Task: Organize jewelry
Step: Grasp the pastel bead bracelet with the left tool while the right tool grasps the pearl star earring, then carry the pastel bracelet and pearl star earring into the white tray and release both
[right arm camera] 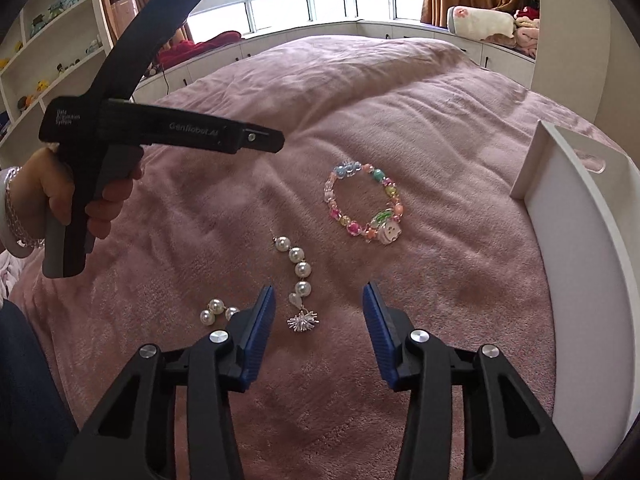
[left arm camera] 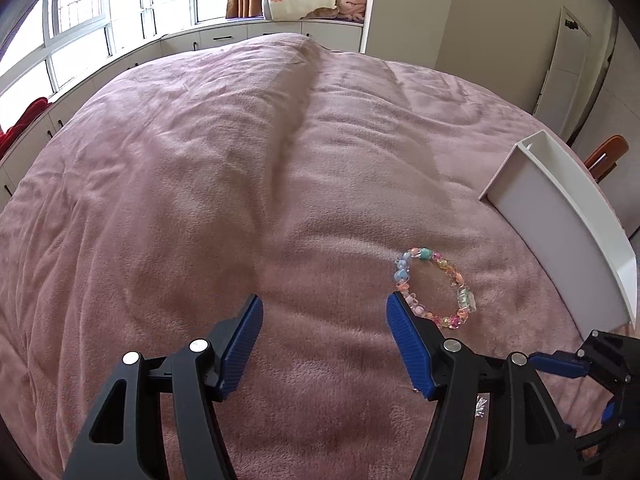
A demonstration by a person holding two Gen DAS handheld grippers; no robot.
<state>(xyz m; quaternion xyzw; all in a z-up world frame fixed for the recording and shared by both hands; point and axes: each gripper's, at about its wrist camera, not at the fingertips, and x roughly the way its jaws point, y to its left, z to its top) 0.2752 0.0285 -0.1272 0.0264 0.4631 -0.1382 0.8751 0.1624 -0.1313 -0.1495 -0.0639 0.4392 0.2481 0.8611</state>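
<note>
A colourful bead bracelet (right arm camera: 363, 204) lies on the pink blanket; in the left wrist view (left arm camera: 434, 286) it sits just right of my left gripper's right finger. My left gripper (left arm camera: 324, 308) is open and empty above the blanket. A pearl earring (right arm camera: 299, 280) with a silver spiky charm lies between the fingers of my open, empty right gripper (right arm camera: 319, 294). A second pearl piece (right arm camera: 218, 310) lies left of the right gripper's left finger, partly hidden. A white tray (right arm camera: 580, 280) stands at the right, also in the left wrist view (left arm camera: 560, 224).
The pink blanket (left arm camera: 240, 180) covers the bed. The left hand-held gripper body (right arm camera: 160, 132) hangs at the left of the right wrist view. Window-seat cabinets, folded blankets (right arm camera: 484, 22) and shelves (right arm camera: 48, 60) lie beyond. A wooden chair (left arm camera: 606, 152) stands past the tray.
</note>
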